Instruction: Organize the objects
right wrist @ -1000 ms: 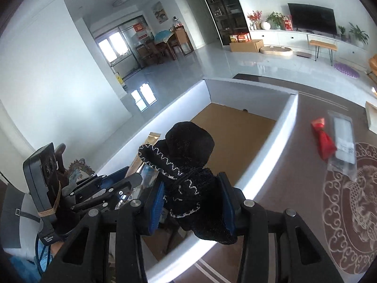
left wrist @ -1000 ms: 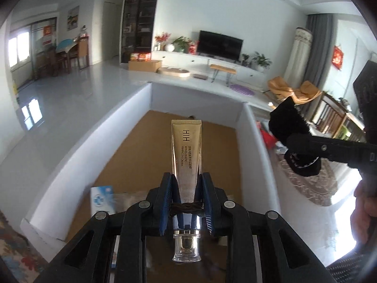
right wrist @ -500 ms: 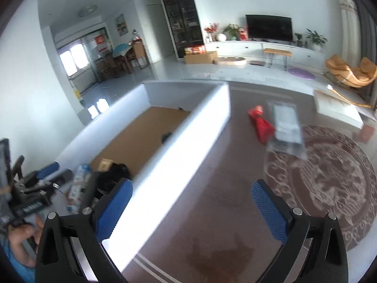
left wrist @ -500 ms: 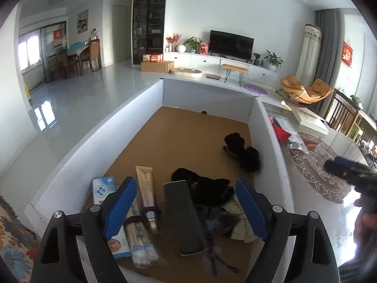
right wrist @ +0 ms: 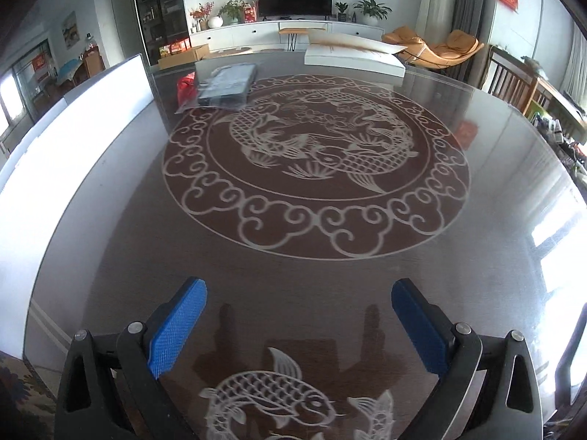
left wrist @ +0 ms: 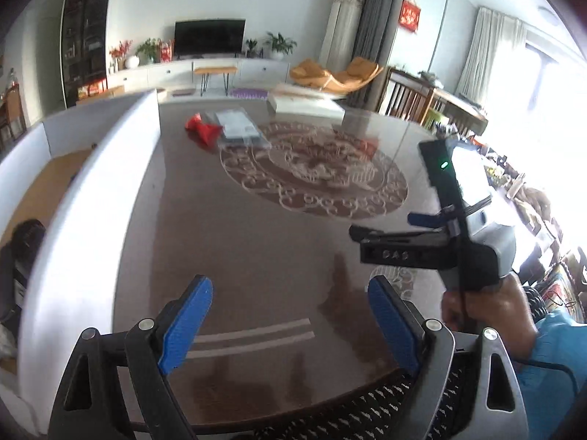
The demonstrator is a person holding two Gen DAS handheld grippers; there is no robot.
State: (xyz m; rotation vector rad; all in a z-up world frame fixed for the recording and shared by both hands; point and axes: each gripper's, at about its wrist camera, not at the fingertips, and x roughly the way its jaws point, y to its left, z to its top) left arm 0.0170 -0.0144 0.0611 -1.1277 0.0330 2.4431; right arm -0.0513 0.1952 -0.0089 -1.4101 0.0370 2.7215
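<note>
My left gripper is open and empty over the dark glass table, just right of the white storage box. My right gripper is open and empty above the same table; in the left wrist view it shows at the right, held in a hand. A red item and a clear packet lie at the table's far side; they also show in the right wrist view as the red item and the packet. A black cloth item lies inside the box.
A flat white box sits at the table's far edge. The white storage box wall runs along the table's left side. Chairs and shelves stand beyond the right edge. A fish pattern covers the table's middle.
Both grippers let go of their loads, the gold tube and the black glove, into the box. Both have since swung right, away from the box, to over the table.
</note>
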